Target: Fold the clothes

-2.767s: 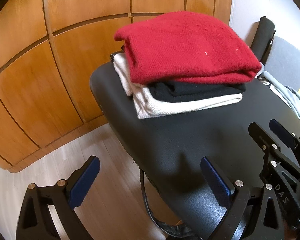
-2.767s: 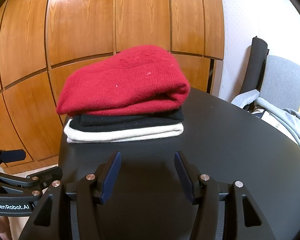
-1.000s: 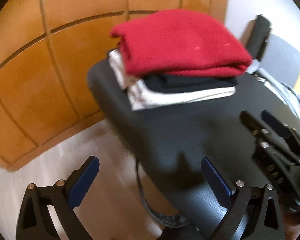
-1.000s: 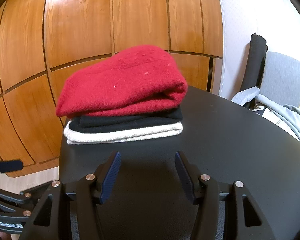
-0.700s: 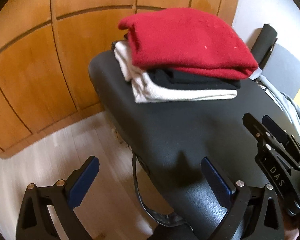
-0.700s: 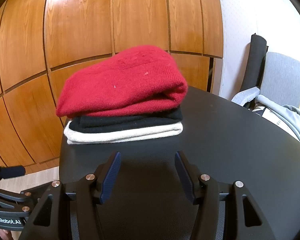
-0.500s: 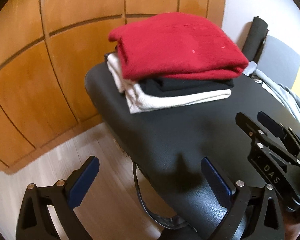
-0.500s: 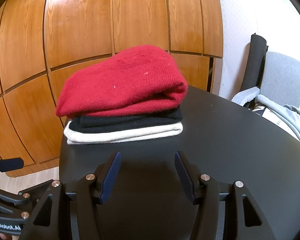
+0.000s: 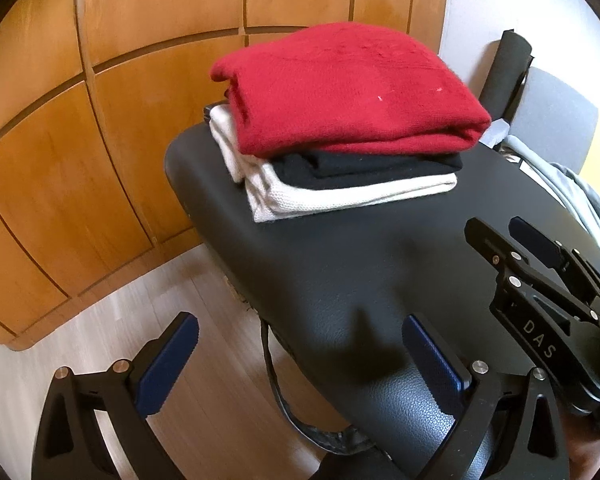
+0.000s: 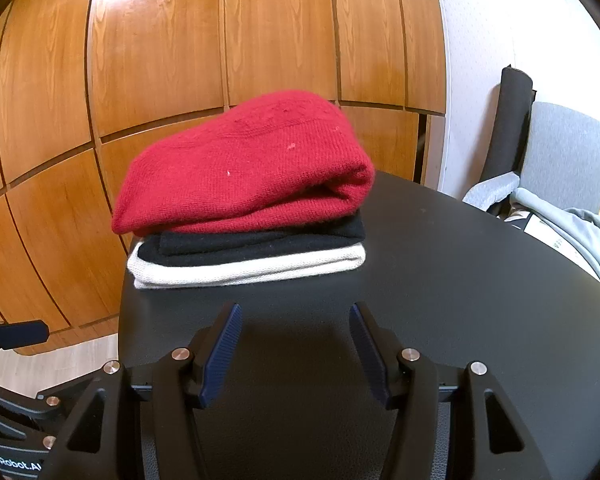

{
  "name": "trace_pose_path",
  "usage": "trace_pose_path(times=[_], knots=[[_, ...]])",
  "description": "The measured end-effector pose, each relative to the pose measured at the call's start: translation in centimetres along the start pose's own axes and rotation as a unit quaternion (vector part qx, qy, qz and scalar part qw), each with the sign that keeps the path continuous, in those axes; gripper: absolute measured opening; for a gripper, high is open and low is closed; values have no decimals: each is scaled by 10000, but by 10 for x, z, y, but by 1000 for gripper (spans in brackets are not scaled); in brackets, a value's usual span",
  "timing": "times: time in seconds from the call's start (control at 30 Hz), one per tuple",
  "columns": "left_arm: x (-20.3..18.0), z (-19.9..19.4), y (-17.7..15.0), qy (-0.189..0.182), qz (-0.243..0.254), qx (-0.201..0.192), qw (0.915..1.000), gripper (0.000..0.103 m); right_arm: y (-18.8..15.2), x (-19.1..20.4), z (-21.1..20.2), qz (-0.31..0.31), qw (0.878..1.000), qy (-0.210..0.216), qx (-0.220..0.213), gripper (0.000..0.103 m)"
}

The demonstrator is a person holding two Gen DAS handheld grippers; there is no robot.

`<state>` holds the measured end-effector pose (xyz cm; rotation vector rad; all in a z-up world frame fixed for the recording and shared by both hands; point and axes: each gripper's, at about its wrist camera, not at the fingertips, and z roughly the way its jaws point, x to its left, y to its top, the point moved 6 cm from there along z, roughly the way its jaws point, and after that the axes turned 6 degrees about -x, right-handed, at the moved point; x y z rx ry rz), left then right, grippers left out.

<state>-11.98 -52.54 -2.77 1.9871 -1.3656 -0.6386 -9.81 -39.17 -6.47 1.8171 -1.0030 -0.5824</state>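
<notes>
Grippers: left gripper [image 9: 300,356] spread wide, right gripper [image 10: 296,340] parted, both empty; folded red sweater [image 10: 244,172] stacked ahead.

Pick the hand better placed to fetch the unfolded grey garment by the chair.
Probably right: the grey garment lies on the right tool's side, and that tool is open and empty. The left tool hangs off the table's opposite edge.

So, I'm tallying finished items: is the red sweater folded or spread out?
Folded: the red sweater lies doubled over, its rounded fold edge showing, atop the stack.
</notes>
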Motion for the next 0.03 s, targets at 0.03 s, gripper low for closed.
trace_pose_path(times=[0.03], knots=[[-1, 0, 0, 27, 33, -18, 10000, 103, 0, 0, 0, 1, 10000, 0, 0, 57]])
